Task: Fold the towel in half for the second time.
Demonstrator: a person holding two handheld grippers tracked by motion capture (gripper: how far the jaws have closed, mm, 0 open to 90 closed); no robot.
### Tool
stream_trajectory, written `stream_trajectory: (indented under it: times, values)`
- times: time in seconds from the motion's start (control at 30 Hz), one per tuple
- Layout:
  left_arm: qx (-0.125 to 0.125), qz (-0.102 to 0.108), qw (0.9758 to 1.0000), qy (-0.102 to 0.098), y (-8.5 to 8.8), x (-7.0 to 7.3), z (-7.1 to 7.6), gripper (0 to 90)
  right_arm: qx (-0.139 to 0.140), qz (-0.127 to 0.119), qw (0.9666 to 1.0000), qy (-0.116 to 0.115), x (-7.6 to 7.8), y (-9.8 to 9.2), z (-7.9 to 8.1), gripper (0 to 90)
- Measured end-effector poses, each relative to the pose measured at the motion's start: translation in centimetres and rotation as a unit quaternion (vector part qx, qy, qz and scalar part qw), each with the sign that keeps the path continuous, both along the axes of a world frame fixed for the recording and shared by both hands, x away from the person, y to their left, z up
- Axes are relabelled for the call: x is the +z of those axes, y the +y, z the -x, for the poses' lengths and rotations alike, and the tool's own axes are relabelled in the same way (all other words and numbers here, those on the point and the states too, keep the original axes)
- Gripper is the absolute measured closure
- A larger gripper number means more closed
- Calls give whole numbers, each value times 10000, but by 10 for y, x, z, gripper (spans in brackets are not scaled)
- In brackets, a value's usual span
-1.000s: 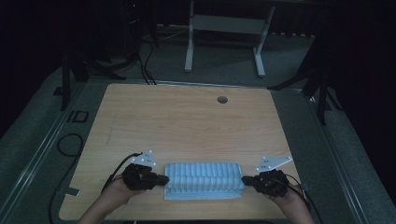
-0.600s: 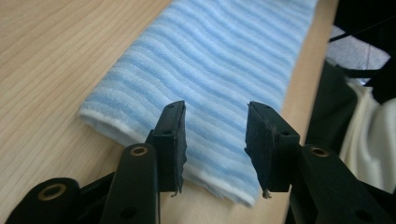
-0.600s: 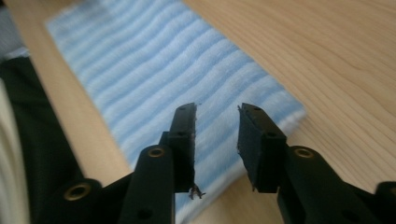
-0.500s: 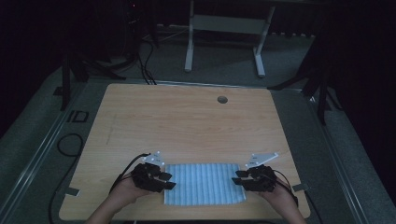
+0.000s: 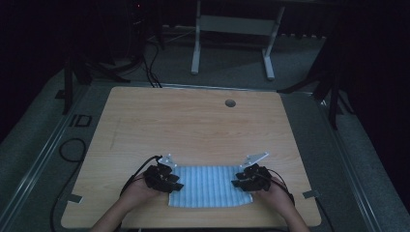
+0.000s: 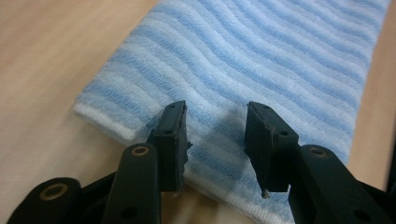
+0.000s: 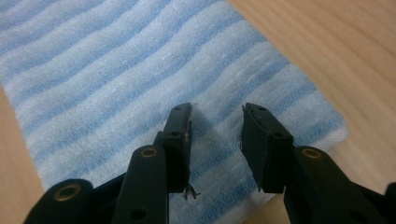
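Towel [image 5: 209, 186] flat between both tongs, released

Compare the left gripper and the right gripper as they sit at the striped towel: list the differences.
The left gripper sits at the towel's left end; the right gripper sits at its right end. In the high view the left gripper's grey plate looks smaller than the right gripper's plate. Both have jaws parted over the flat towel, having just been opening, with nothing pinched.
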State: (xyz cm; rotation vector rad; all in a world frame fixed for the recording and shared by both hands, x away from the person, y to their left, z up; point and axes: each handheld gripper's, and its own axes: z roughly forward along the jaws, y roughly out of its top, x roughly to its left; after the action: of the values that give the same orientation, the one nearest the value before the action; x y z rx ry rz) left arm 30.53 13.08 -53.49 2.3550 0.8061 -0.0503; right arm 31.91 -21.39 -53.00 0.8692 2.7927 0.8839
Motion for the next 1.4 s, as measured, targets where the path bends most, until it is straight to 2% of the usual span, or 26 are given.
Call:
stream_trajectory:
  times: [0.07, 0.33, 0.5, 0.53, 0.8, 1.03, 1.2, 1.4]
  values:
    - [29, 1, 10000, -51, 2, 0, -6, 583, -22, 18, 10000, -31, 0, 3, -7, 618]
    - [232, -1, 9997, -55, 9, -1, -25, 596, -112, 4, 9999, -60, -1, 11, -27, 596]
    - [350, -277, 9989, -138, 12, 3, -44, 595, -163, 44, 9998, 46, 0, 21, -52, 591]
    - [350, -277, 9989, -138, 12, 3, -44, 595, -163, 44, 9998, 46, 0, 21, -52, 591]
    - [567, -186, 9982, -21, 27, 2, -79, 596, -274, 78, 9995, 118, 1, 38, -89, 582]
    - [709, -447, 9964, -136, 31, 4, -99, 595, -363, 173, 9992, 89, 1, 52, -109, 571]
    - [830, -401, 9957, -134, 33, 3, -104, 595, -396, 211, 9989, 124, 2, 57, -117, 556]
    - [874, -356, 9953, -221, 33, 5, -98, 590, -419, -20, 9988, 265, 3, 53, -117, 506]
